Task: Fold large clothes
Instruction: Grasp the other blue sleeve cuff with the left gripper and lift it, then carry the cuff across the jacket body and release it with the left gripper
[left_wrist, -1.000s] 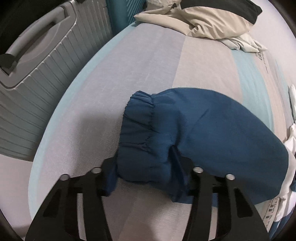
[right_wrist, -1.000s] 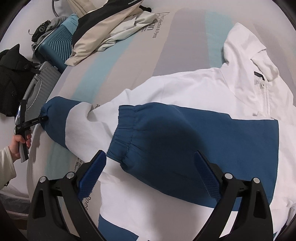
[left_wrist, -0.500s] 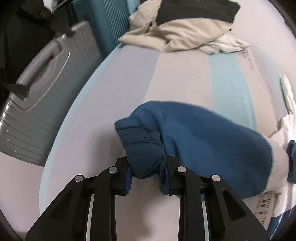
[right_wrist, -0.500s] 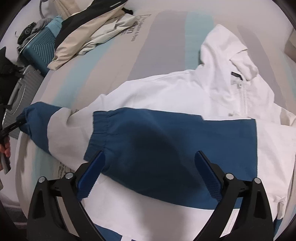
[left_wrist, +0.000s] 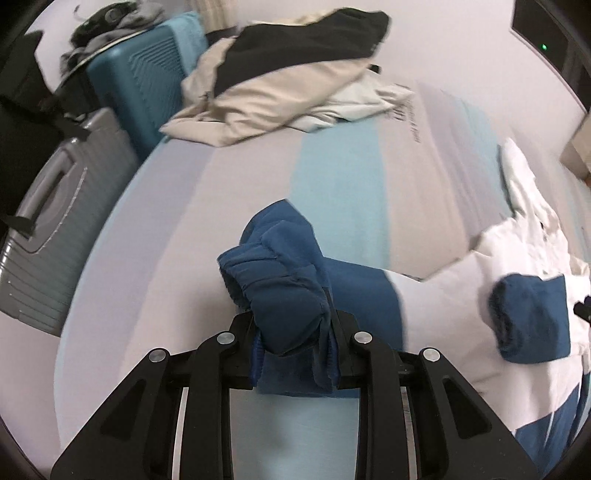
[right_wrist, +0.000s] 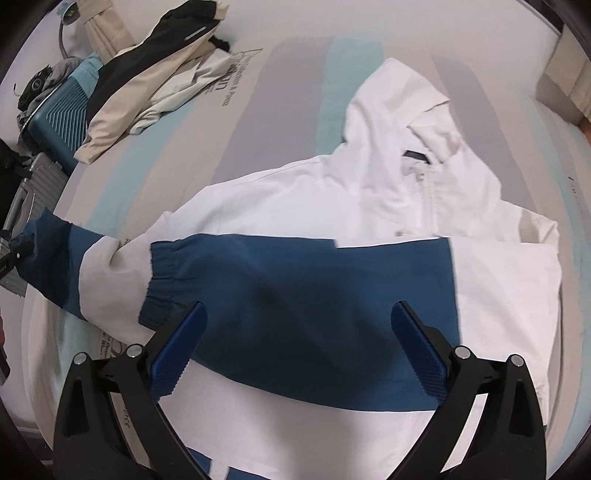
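Note:
A white and blue hooded jacket (right_wrist: 332, 206) lies spread face up on the bed. One blue sleeve (right_wrist: 303, 302) is folded across its chest. My left gripper (left_wrist: 295, 332) is shut on the blue cuff (left_wrist: 280, 288) of the other sleeve and holds it lifted off the mattress at the jacket's left side; that cuff also shows in the right wrist view (right_wrist: 40, 240). My right gripper (right_wrist: 295, 336) is open and empty, hovering over the folded sleeve.
A pile of beige and black clothes (left_wrist: 291, 85) lies at the bed's far end. A teal suitcase (left_wrist: 147, 81) and a grey suitcase (left_wrist: 55, 214) stand beside the bed's left edge. The striped mattress (left_wrist: 332, 177) lies between pile and jacket.
My left gripper closed on the blue cuff, lifted it and swung toward the jacket's body. My right gripper drifted slightly over the folded sleeve, staying open.

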